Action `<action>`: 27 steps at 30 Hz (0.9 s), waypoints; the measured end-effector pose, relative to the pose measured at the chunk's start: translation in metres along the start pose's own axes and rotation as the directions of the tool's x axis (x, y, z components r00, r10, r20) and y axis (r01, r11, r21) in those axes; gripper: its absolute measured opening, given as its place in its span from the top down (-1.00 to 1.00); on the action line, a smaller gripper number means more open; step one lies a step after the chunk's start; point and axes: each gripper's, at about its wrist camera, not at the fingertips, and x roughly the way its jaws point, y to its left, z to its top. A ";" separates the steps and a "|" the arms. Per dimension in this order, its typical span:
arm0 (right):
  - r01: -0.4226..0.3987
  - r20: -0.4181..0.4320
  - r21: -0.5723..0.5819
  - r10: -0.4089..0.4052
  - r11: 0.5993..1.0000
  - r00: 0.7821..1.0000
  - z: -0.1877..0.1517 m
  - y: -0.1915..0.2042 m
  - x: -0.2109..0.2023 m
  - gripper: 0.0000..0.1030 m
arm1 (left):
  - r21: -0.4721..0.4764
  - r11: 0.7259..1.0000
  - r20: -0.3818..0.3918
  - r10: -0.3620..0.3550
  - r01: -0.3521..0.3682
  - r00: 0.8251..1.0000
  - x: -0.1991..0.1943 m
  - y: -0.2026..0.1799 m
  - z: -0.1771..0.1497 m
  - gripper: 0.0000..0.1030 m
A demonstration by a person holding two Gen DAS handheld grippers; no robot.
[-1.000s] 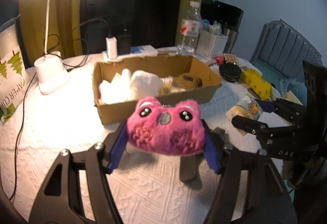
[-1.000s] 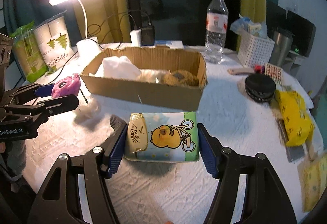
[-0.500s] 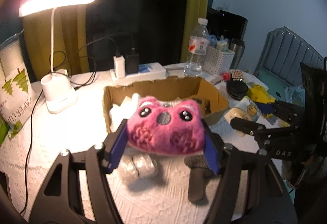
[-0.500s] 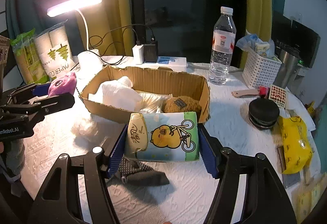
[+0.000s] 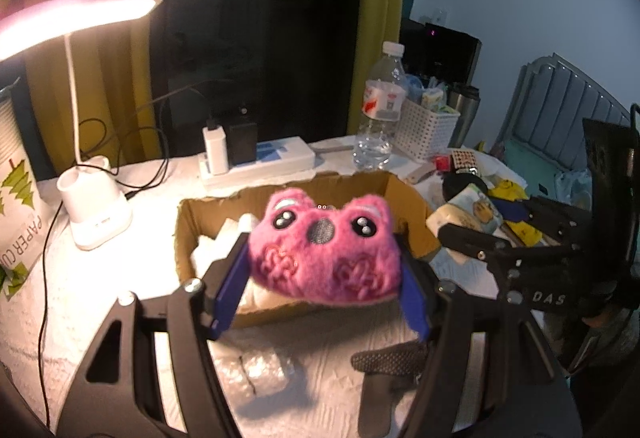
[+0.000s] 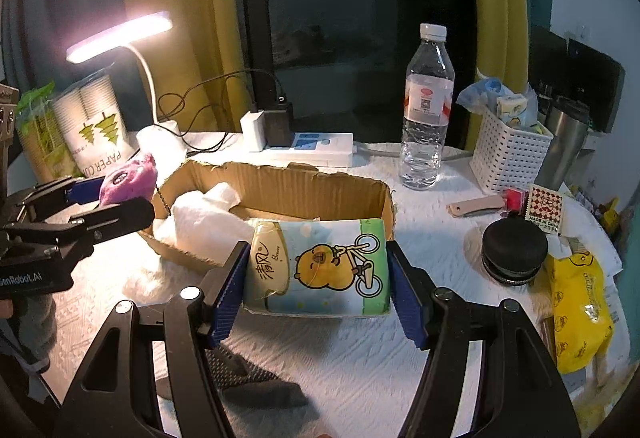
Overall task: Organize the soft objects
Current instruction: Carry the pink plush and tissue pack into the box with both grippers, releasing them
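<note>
My left gripper is shut on a pink plush toy and holds it in the air just before the near wall of the open cardboard box. My right gripper is shut on a tissue pack with a yellow cartoon animal, held above the table at the box's near right corner. White soft items lie inside the box. The left gripper with the plush shows at the left of the right wrist view. The right gripper with the pack shows at the right of the left wrist view.
A grey glove and a clear bubble-wrap bundle lie on the white cloth below. A lit desk lamp, power strip, water bottle, white basket, black round case and yellow pack surround the box.
Both grippers have risen and moved toward the box with their loads. The glove and bubble wrap on the cloth have come into view beneath them.
</note>
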 end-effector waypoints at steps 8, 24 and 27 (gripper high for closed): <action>-0.023 -0.001 0.021 0.023 0.999 1.000 0.005 -0.013 0.020 -0.34 | -0.012 1.000 -0.042 -0.002 0.001 0.999 0.033 -0.003 0.004 -0.32; -0.071 -0.001 0.049 0.071 0.996 0.997 0.007 -0.031 0.049 -0.34 | -0.030 0.999 -0.082 0.019 -0.022 0.996 0.071 -0.005 0.001 -0.74; -0.061 0.006 0.062 0.061 0.996 0.998 0.007 -0.035 0.051 -0.36 | -0.037 0.999 -0.081 0.021 -0.024 0.996 0.071 -0.004 0.002 -0.76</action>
